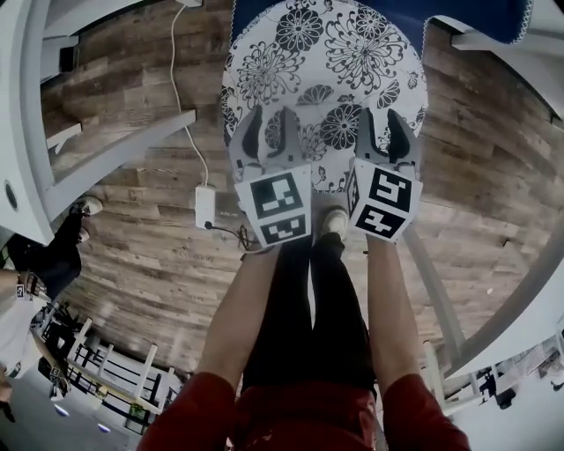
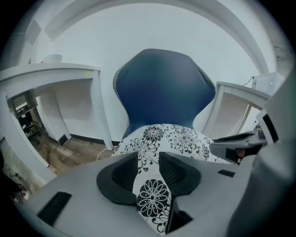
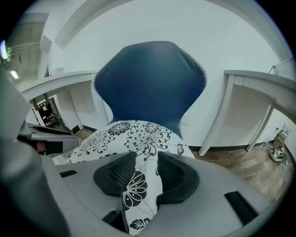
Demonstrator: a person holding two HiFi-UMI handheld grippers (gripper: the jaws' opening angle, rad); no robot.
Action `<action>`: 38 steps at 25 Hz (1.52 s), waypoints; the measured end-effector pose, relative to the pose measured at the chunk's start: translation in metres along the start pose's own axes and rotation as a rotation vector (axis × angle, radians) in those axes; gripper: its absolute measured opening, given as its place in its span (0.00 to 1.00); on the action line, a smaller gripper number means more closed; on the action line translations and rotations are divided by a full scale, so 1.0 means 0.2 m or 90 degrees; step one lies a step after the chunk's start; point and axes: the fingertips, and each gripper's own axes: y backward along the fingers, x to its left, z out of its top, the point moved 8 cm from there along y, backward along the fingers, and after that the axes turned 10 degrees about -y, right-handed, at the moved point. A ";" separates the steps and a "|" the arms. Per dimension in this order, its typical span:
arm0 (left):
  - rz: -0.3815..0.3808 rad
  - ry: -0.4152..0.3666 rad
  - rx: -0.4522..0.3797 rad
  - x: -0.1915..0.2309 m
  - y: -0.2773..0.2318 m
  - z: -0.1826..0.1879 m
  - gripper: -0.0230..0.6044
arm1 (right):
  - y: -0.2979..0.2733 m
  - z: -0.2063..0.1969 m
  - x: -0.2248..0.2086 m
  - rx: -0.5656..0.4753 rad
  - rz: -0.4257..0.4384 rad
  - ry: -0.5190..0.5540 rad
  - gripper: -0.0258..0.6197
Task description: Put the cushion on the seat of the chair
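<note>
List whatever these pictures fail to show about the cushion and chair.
Chair seat: every view, covered by the floral cushion; contact between them cannot be told.
Cushion's near edge: head view, partly behind the left gripper and right gripper.
Blue backrest: head view, cut off by the top edge.

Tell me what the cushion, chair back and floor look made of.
The cushion: matte cloth, printed black flowers on white, soft creases. The chair back: blue, smooth, faint sheen, stitched edge; probably leatherette or tight fabric. The floor: matte wood-grain planks; wood or laminate.
</note>
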 end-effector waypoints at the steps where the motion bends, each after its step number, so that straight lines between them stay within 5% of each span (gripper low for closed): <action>1: 0.001 0.000 -0.005 0.00 0.04 0.03 0.27 | 0.04 0.03 0.00 -0.006 0.002 -0.002 0.28; 20: 0.052 -0.030 -0.260 -0.02 1.06 0.89 0.27 | 1.10 0.90 0.07 -0.246 0.081 0.032 0.28; 38: 0.134 -0.061 -0.500 -0.17 2.30 1.29 0.27 | 2.35 1.24 0.12 -0.475 0.179 0.096 0.28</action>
